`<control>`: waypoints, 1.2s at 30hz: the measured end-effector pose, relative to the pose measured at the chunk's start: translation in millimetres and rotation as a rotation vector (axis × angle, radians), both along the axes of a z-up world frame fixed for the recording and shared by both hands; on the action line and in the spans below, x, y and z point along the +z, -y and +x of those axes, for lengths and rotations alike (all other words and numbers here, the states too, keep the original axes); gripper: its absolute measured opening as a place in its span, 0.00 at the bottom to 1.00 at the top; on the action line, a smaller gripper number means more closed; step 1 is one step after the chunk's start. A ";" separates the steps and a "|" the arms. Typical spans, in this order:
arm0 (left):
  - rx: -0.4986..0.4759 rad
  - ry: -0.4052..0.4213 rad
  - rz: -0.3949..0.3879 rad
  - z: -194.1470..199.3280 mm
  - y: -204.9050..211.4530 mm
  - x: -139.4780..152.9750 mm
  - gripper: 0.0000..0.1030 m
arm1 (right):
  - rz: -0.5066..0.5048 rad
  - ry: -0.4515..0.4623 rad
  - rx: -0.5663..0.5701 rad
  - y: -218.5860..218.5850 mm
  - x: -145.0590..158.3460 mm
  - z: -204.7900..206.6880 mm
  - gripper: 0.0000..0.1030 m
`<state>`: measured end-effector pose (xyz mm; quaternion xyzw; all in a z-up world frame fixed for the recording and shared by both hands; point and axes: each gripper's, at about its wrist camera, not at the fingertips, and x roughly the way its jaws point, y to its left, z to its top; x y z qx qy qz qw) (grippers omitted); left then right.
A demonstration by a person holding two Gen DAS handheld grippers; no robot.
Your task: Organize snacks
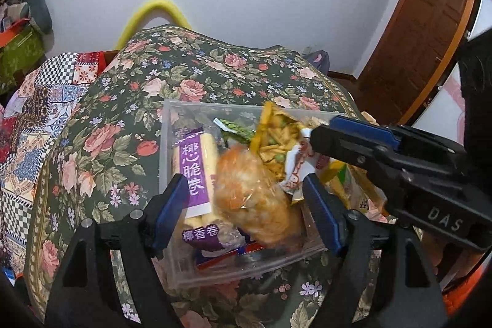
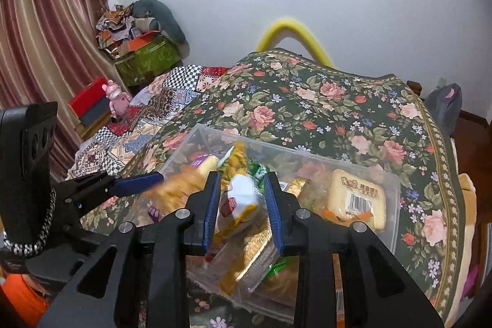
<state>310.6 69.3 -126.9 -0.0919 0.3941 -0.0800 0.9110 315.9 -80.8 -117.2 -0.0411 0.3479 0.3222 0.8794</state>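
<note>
The right gripper [image 2: 243, 205], lower centre of its view, pinches a white snack packet [image 2: 243, 192] over the clear box [image 2: 390, 205]. The left gripper [image 1: 246, 205] stands open, empty. The packet is light, crinkly and slippery: grip mid-body.

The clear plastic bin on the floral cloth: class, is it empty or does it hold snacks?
It holds snacks. The clear bin contains a purple roll pack, an orange puffed snack bag and other packets, seen through its walls.
</note>
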 end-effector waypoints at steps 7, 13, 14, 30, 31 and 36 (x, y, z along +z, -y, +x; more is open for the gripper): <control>0.031 0.081 0.024 -33.8 2.0 30.0 0.75 | 0.004 0.058 -0.018 19.3 17.5 -25.2 0.28; 0.047 0.205 0.038 -81.8 11.4 77.1 0.75 | 0.053 0.132 -0.063 54.2 48.0 -66.9 0.29; 0.048 0.232 0.040 -92.9 14.0 87.0 0.75 | 0.068 0.146 -0.070 61.0 54.6 -75.6 0.30; 0.072 0.521 0.115 -228.8 49.7 169.5 0.88 | 0.170 0.378 -0.164 108.6 113.0 -187.4 0.73; 0.072 0.526 0.115 -233.7 50.9 170.3 0.88 | 0.168 0.389 -0.171 108.7 113.8 -189.9 0.76; 0.080 0.535 0.117 -244.2 54.2 169.6 0.97 | 0.157 0.410 -0.198 109.7 113.1 -197.9 0.92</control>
